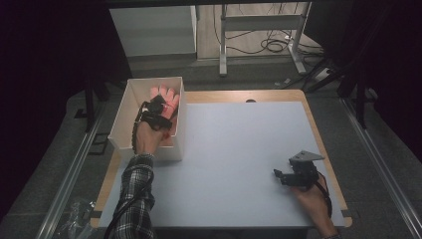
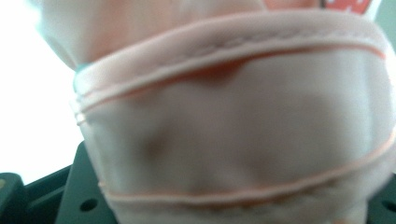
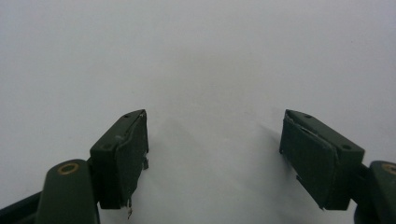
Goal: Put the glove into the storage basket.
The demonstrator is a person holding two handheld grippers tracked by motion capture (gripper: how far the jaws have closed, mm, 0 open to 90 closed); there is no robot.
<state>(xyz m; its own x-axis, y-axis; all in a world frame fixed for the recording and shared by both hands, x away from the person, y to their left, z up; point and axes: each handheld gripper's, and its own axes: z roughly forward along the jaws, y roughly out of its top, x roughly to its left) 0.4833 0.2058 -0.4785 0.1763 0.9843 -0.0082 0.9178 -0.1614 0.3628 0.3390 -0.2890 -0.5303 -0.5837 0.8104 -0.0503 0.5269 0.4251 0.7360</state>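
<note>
A pink-and-white glove (image 1: pixel 168 94) lies in a white open box (image 1: pixel 149 148) at the table's far left. My left gripper (image 1: pixel 158 106) reaches down into that box and is shut on the glove. In the left gripper view the glove's pale cuff (image 2: pixel 233 140), with its pink stitched seams, is pressed up close and hides most of the jaws. My right gripper (image 1: pixel 277 174) rests low over the white table top (image 1: pixel 239 149) at the near right and points left. Its jaws stand wide apart with nothing between them (image 3: pixel 215 126).
The box stands at the table's left edge, partly overhanging the wooden border (image 1: pixel 318 134). Beyond the table are a white cabinet (image 1: pixel 154 30), a metal frame (image 1: pixel 259 30) and floor cables (image 1: pixel 273 45). Crumpled clear plastic (image 1: pixel 74 216) lies on the floor at lower left.
</note>
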